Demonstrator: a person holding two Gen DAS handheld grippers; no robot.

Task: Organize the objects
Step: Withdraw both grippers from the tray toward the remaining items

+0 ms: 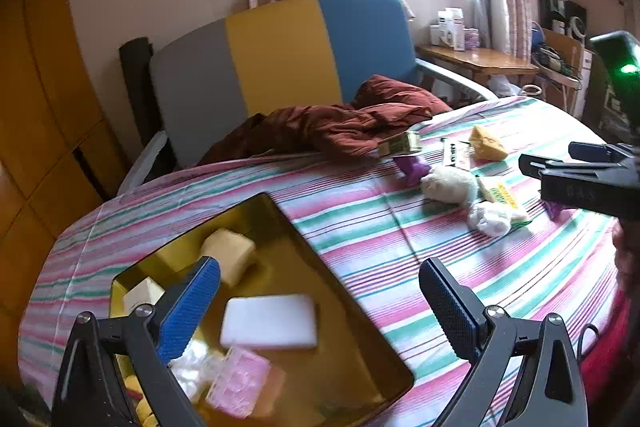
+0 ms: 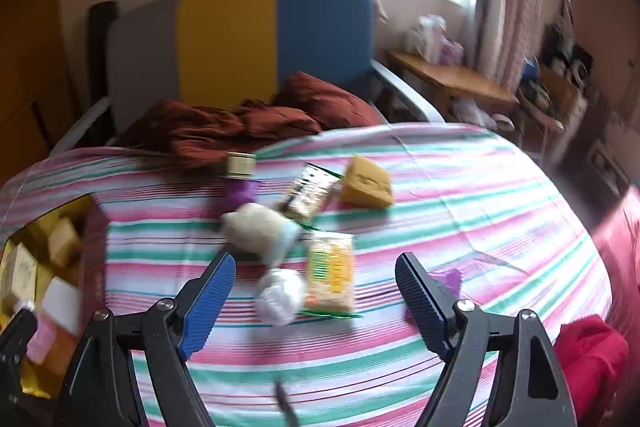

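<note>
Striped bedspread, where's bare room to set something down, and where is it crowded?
Free: the striped bedspread right of the yellow sponge, and the strip between the gold tin and the white plush. Crowded: the cluster around the snack packet and white wad, and inside the tin.

Tray (image 1: 360,311): on the bed (image 1: 360,235), near left corner; holds a sponge (image 1: 269,321), blocks and a foam piece (image 1: 229,255).
Blanket (image 1: 340,127): behind the loose things, against the headboard (image 1: 280,59).
Loose things: right of the tray, well apart from it.
Small box (image 2: 241,164): farthest back, touching the blanket.
Foam wedge (image 2: 368,183): right of the small box.
Snack packet (image 2: 331,271): nearest, a wad (image 2: 280,293) just left of it.
Side table (image 1: 476,61): behind the bed, right.
</note>
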